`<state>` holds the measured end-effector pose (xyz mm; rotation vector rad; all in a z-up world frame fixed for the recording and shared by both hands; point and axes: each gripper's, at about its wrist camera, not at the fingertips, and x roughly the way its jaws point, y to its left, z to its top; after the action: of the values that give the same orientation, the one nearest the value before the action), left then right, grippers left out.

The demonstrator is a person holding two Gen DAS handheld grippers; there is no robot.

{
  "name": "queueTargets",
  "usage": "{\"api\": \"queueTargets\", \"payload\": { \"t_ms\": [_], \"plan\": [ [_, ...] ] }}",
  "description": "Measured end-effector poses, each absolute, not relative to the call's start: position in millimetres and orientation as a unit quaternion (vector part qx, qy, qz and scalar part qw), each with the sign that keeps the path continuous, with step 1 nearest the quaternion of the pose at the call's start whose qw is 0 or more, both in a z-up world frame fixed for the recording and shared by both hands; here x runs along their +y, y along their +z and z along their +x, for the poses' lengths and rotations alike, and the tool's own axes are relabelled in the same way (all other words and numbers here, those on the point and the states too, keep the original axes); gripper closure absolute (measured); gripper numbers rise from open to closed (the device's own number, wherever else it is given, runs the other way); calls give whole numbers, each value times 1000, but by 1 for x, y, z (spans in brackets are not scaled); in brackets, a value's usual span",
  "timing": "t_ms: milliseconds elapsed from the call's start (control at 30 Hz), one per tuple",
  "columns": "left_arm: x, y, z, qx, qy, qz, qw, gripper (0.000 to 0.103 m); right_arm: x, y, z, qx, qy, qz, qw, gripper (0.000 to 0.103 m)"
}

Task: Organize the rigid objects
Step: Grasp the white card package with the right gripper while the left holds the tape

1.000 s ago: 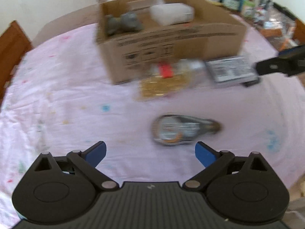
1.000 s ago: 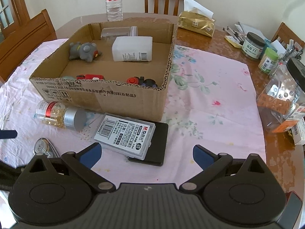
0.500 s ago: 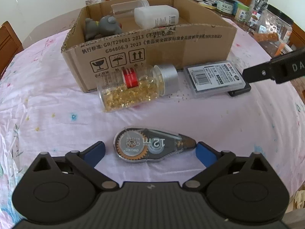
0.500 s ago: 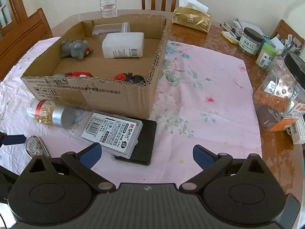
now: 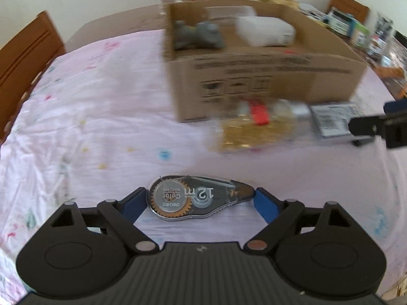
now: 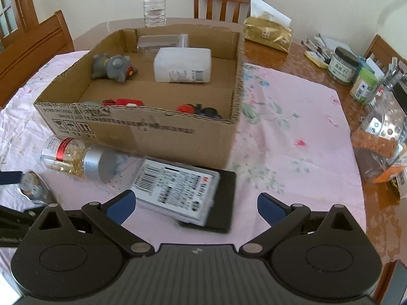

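A clear-shelled correction tape dispenser with a brown gear wheel (image 5: 201, 198) lies flat on the near part of a pink flowered cloth (image 5: 101, 117), its long axis running left to right, round end left and tapered tip right. It sits between the blue pads of the left gripper (image 5: 201, 203), whose jaws have just been closing; each pad stands at or just beside one end of the dispenser, and whether they press it cannot be told. Farther off, blurred, a clear bottle of golden capsules with a red label and silver cap (image 6: 76, 160) lies on its side against the near wall of an open brown cardboard box (image 6: 142, 137). Right of the bottle a grey plastic case with a barcode label (image 6: 178, 193) rests on a flat black slab (image 6: 223, 203). The right gripper (image 6: 197, 204) hangs over this case with jaws wide apart, holding nothing. Inside the box lie a grey toy figure (image 6: 112, 67) and a white rectangular bottle (image 6: 183, 64). The cloth covers a glossy brown table (image 6: 285, 56) ringed by wooden chairs (image 6: 223, 0); a water bottle (image 6: 154, 0), a gold tissue pack (image 6: 267, 34) and jars (image 6: 342, 64) stand at the far and right edges, before cream walls
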<state>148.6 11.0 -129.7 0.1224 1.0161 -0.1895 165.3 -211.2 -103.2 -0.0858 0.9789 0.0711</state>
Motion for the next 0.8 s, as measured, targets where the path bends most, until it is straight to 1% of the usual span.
{"api": "queueTargets", "payload": {
  "t_ms": [133,400,600,800],
  "plan": [
    [24,-131,151,489,-86,45,867,13,-194,-113,169,464,20,-38,885,0],
    [26,-131,152,487,-96,51,867,13,-177,-132,178,461,-20,-40,886,0],
    [29,-131,151,486,-99,53,867,13,-184,-135,176,465,-48,-52,882,0],
    [26,-130,151,484,-93,56,868,13,-189,-137,176,462,-36,-51,885,0]
  ]
}}
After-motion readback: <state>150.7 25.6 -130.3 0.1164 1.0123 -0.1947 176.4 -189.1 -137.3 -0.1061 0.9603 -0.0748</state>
